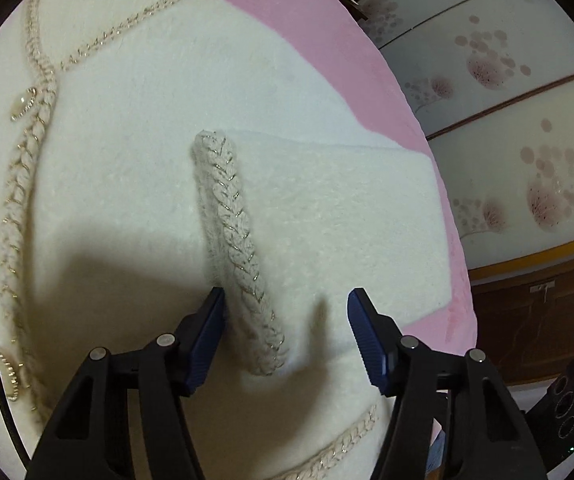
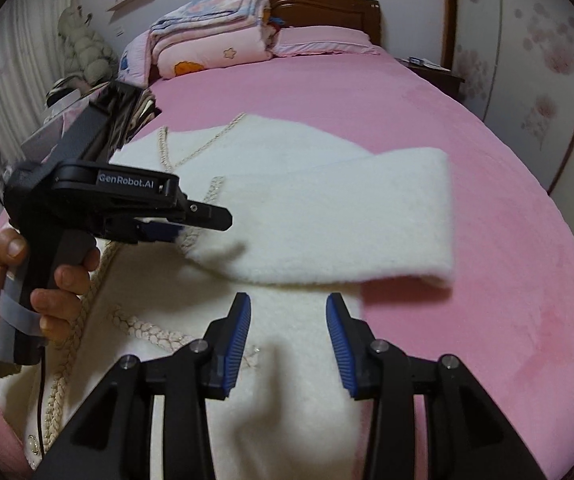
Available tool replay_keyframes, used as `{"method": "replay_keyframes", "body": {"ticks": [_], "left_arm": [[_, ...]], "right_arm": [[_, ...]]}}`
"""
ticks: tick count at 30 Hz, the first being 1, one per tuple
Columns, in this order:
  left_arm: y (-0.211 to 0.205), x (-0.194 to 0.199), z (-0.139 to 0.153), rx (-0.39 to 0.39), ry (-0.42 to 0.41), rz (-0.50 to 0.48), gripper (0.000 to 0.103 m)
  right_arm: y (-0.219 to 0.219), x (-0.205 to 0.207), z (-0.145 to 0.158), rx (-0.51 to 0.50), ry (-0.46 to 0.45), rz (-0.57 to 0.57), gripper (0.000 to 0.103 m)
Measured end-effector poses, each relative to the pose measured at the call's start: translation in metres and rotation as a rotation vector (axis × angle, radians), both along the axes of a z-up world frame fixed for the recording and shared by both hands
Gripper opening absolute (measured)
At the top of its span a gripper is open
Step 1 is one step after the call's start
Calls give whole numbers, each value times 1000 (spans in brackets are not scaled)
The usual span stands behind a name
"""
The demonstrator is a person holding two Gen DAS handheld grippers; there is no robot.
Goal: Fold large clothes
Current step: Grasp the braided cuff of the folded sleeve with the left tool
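Here, left claw [image 1: 285, 330] tilted down, spread astride sleeve cuff [image 1: 239, 256] — right claw [image 2: 288, 326] spread, empty.

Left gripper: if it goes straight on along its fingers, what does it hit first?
Most likely the braided cuff of the folded-in sleeve, which lies between the open jaws of the left gripper. The white coat sits beneath it. Depth is unclear.

White cardigan [image 2: 287, 216] lies on pink bed [image 2: 487, 200], sleeve [image 2: 327, 216] folded across; right gripper [image 2: 289, 336] jaws open above it
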State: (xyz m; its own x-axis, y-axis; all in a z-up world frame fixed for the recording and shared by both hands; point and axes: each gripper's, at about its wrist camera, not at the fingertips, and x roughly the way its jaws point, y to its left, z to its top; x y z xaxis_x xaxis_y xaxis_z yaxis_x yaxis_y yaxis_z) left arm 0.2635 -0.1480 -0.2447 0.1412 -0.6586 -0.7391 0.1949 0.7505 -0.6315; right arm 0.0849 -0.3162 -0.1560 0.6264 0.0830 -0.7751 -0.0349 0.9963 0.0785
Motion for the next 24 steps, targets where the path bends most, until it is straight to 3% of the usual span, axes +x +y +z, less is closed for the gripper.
{"method": "replay_keyframes", "body": {"ticks": [2, 4, 6, 12, 15, 20, 24], "left_arm": [[-3, -1, -3, -27, 8, 13, 55], [-8, -1, -5, -41, 9, 16, 42], [-14, -1, -6, -33, 5, 11, 21], [-28, -1, 16, 72, -70, 49, 16], [-33, -1, 56, 131, -187, 67, 16], [-22, 8, 135, 139, -349, 123, 15], [-6, 12, 178, 169, -443, 171, 15]], "right_arm": [[-9, -1, -3, 34, 12, -26, 39], [-15, -2, -7, 60, 21, -47, 39], [-21, -3, -11, 73, 33, -65, 39], [-32, -8, -17, 94, 50, -114, 39], [-38, -10, -18, 84, 51, -134, 39], [-54, 1, -29, 94, 83, -186, 39], [-67, 21, -37, 116, 92, -230, 39]]}}
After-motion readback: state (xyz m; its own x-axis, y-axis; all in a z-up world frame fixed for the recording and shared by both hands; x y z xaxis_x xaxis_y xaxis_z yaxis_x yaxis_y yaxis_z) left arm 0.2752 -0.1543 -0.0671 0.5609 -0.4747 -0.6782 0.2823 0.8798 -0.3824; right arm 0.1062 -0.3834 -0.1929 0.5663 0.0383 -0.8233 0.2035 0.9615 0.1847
